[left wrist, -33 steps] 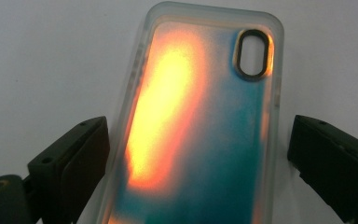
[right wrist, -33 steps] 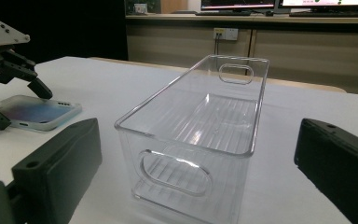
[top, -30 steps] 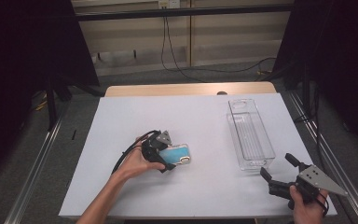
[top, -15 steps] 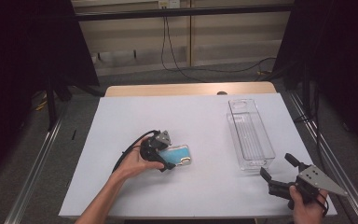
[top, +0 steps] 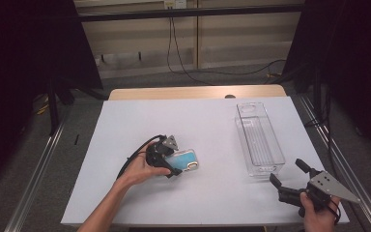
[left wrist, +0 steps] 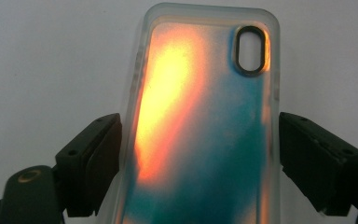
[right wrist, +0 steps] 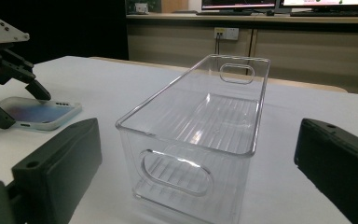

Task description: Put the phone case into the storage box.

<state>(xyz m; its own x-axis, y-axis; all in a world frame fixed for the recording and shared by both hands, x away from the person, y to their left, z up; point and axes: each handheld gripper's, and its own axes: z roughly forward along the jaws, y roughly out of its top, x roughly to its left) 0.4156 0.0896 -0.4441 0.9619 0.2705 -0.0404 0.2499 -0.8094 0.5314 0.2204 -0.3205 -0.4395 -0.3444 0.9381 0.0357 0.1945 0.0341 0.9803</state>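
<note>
The phone case lies flat on the white table, and your left claw has just closed its jaws onto the case's long edges, so it now looks gripped and ready to lift. Well off to that claw's side, the clear bin stands empty. Your right claw, spread wide, waits just before the bin's near end.

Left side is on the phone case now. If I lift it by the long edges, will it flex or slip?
The phone case looks thin, translucent and empty, so probably light and somewhat bendy. The left hand-held gripper has just closed across its long edges; squeezing harder may bow it. Its glossy rim could slip on the pads, so lift slowly off the table.
</note>
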